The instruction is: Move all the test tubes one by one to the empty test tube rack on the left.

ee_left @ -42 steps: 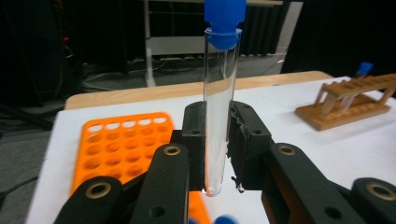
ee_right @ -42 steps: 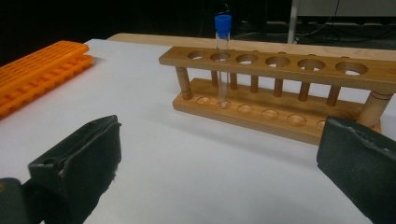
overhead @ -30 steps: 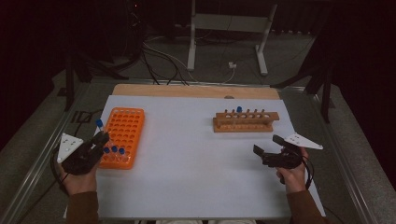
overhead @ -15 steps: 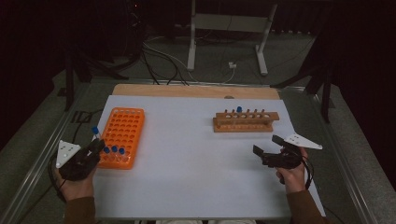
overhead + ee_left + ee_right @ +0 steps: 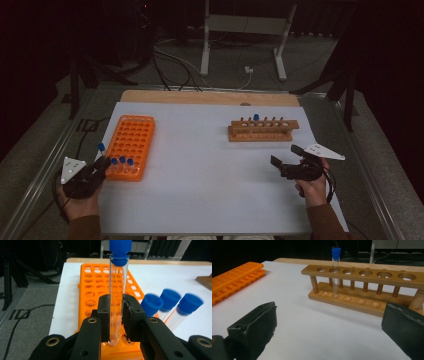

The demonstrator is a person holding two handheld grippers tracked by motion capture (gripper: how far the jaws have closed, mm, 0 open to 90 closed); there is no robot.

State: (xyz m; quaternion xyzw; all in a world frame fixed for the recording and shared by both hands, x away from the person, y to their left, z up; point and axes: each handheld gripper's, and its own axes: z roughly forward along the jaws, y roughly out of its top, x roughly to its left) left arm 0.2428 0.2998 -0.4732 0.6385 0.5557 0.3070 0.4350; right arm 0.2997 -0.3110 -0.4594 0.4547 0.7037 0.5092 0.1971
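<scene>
The left gripper (image 5: 116,315) is clamped on a clear test tube (image 5: 117,297) with a blue cap, the tube standing upright between the pads and its round bottom just below them; in the high view this gripper (image 5: 100,165) sits at the near left edge of the white mat (image 5: 210,190), with the tube's cap (image 5: 101,147) just above it. Directly ahead of its jaws and touching distance to their right lies the orange rack (image 5: 100,290), a grid of many holes; three more blue-capped tubes (image 5: 172,305) stand in the rack's nearest row, just right of the held one, tilted and blurred. Left of this gripper the mat ends and a grey floor strip with a black cable runs alongside; marks on that strip are too unclear to read.

The right gripper (image 5: 329,325) is spread wide with nothing between its pads; in the high view it (image 5: 287,160) hovers near the mat's right side. Ahead of it, near but apart, stands the wooden rack (image 5: 367,277): six holes in its top bar, one blue-capped tube (image 5: 335,270) upright in the second hole from the left. Between the two grippers the mat is bare and broad; beyond the wooden rack a plank edge (image 5: 210,97) closes the far side. No brand or label is legible anywhere.
</scene>
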